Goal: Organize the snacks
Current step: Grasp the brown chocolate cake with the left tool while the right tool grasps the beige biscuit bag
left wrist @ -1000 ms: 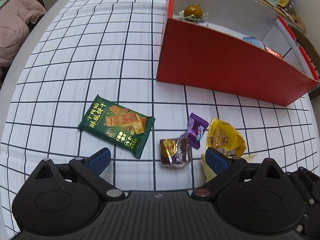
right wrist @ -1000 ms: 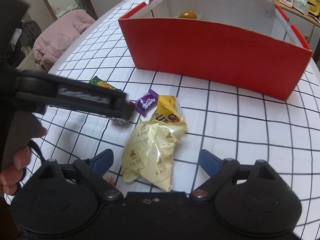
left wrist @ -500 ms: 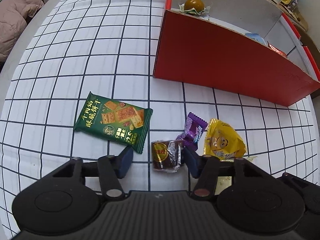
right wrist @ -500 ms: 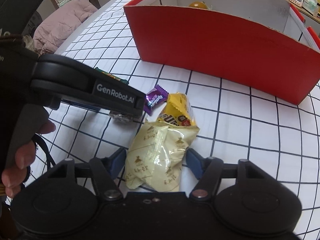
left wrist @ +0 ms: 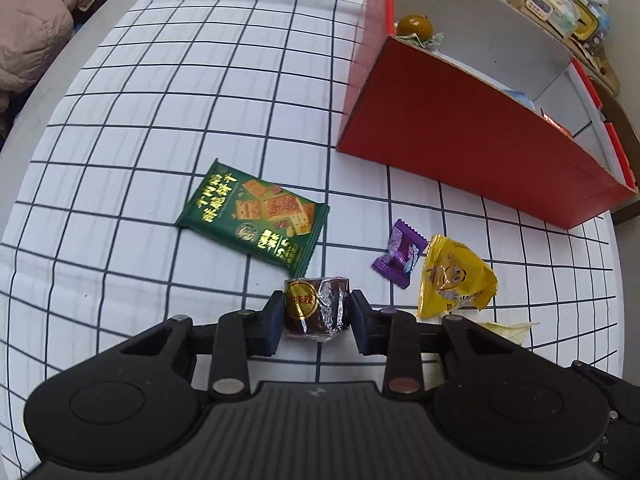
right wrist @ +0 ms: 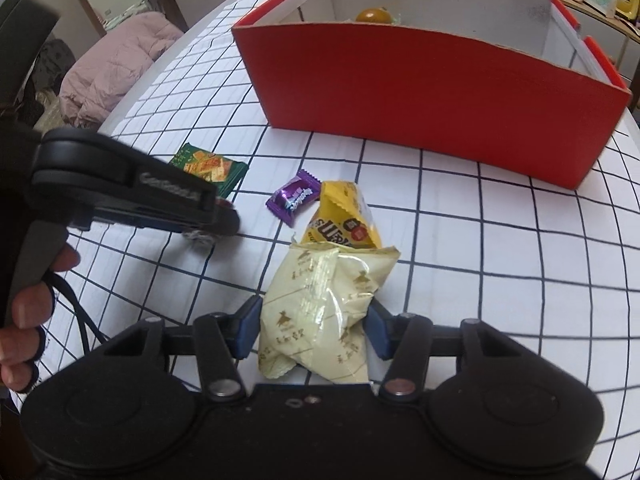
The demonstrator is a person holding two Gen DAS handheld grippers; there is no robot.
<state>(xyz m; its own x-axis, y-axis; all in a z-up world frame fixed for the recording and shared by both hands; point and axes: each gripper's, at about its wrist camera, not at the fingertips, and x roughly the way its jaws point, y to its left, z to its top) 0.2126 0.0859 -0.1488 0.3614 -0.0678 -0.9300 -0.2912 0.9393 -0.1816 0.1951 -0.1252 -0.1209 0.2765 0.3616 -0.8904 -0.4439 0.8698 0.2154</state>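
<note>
In the left wrist view, a dark brown wrapped sweet [left wrist: 316, 306] is clamped between the jaws of the left gripper [left wrist: 316, 316], both blue pads pressed against its sides just above the checked worktop [left wrist: 140, 80]. Just beyond it a green cracker packet [left wrist: 256, 216] is laid flat, and to the right a purple candy [left wrist: 400, 252] is seen beside a yellow snack bag [left wrist: 452, 280]. The inside of the red box [left wrist: 460, 128] is best shown from this side: a white divider is seen, with a round brown-gold item [left wrist: 416, 26] in the far compartment. The pale bag is shown here only as a corner at the right edge of the gripper. In the right wrist view, that pale yellow bag [right wrist: 320, 312] is seen in full, gripped at its sides by the narrowed jaws of the right gripper [right wrist: 312, 328], its top edge touching the yellow snack bag. The left gripper is seen from outside in this view, held by a hand [right wrist: 28, 316] at the left edge, its tip low over the worktop near the green packet. A pink padded garment [right wrist: 116, 68] is visible past the worktop's edge.
</note>
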